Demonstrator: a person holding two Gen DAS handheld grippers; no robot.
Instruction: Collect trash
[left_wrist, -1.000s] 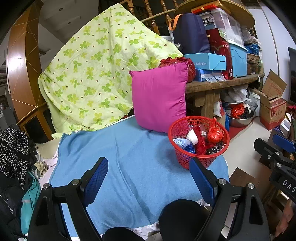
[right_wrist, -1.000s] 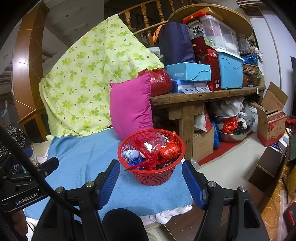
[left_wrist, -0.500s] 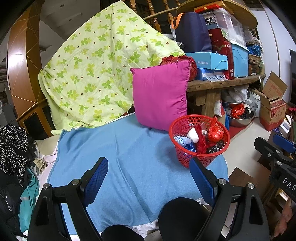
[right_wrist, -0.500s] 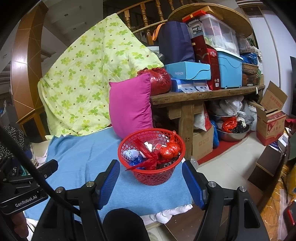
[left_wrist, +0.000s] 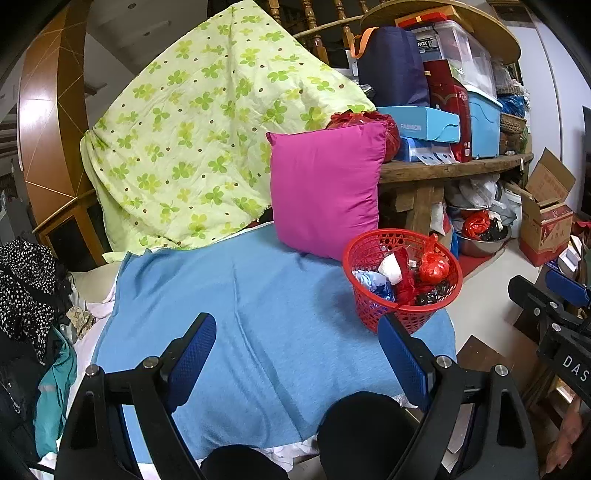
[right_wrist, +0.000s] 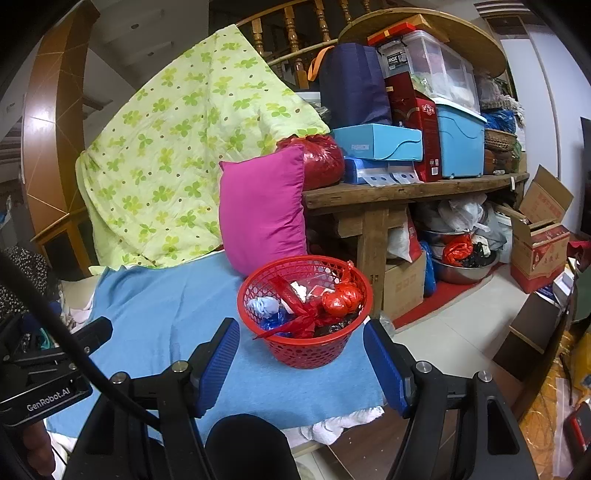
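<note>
Both the left claw (left_wrist: 295, 354) and right claw (right_wrist: 301, 362) gape apart, holding nothing. The red perforated plastic basket (right_wrist: 306, 347) already holds crumpled wrappers; scan the blue cloth (left_wrist: 240, 314) carefully for leftovers.

The pink pillow (right_wrist: 262, 210) hides part of the red bag (right_wrist: 321, 160) behind it. Trash deep inside the red basket (right_wrist: 306, 347) is too jumbled to identify. The cardboard box's (left_wrist: 546, 225) print is unreadable.

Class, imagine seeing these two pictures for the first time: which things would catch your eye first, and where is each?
The red basket, full of crumpled trash, stands on the blue blanket near its right edge. Behind it a magenta pillow leans upright, with a green clover-print quilt draped to its left.
</note>
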